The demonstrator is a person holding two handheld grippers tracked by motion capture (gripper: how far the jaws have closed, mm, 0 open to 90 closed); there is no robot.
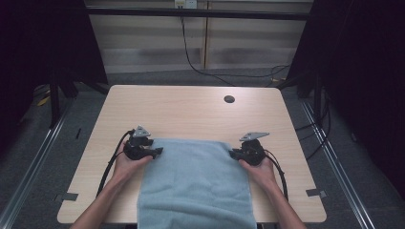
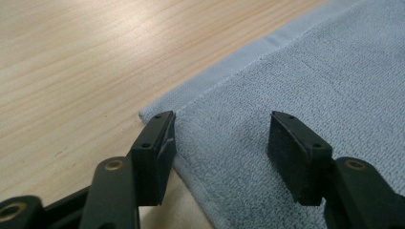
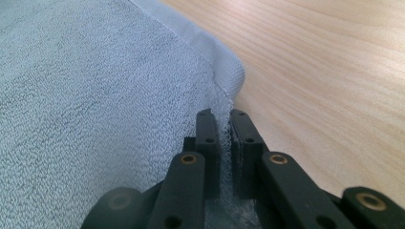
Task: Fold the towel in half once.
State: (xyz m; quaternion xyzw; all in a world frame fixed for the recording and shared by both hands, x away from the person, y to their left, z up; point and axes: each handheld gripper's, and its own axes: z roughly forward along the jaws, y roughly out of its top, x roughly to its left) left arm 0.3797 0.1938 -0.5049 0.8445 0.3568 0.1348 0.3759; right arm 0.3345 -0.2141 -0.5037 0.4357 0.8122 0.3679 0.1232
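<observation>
Left gripper [image 2: 219, 143] fingers apart, right gripper [image 3: 224, 143] fingers clamped.

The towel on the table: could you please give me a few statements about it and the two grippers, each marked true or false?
1. The right gripper has its jaws closed on the edge of the towel. True.
2. The left gripper is clamped on the towel. False: its jaws stand apart over the towel's corner, without pinching it.
3. The towel hangs over the near edge of the table. True.
4. The towel is dark red. False: it is light blue-grey.
5. The towel reaches the round hole in the table. False: bare wood lies between them.
</observation>
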